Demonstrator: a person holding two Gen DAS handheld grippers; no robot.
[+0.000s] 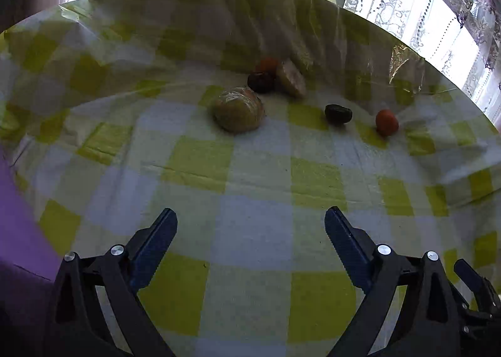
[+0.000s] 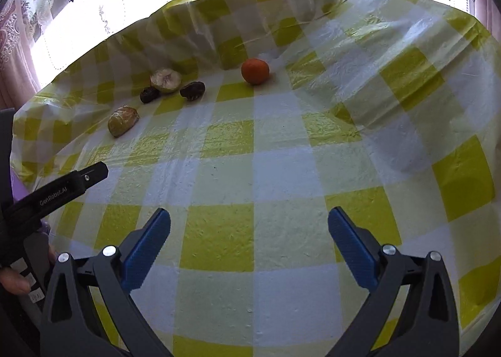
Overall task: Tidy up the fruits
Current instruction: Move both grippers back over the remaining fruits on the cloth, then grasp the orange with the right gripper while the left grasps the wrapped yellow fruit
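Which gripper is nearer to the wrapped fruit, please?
Left. The left gripper faces the wrapped fruit almost straight ahead; from the right gripper it lies farther off, ahead and to the left.

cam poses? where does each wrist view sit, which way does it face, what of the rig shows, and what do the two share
Left wrist: on the left gripper, low over the checked tablecloth, facing the window; open blue fingers show, the right gripper's edge at right.
Right wrist: on the right gripper, same heading; its open fingers show, plus the left gripper's body and the person's hand at left.
Shared: the lone orange fruit, wrapped fruit, dark fruits, curtains.
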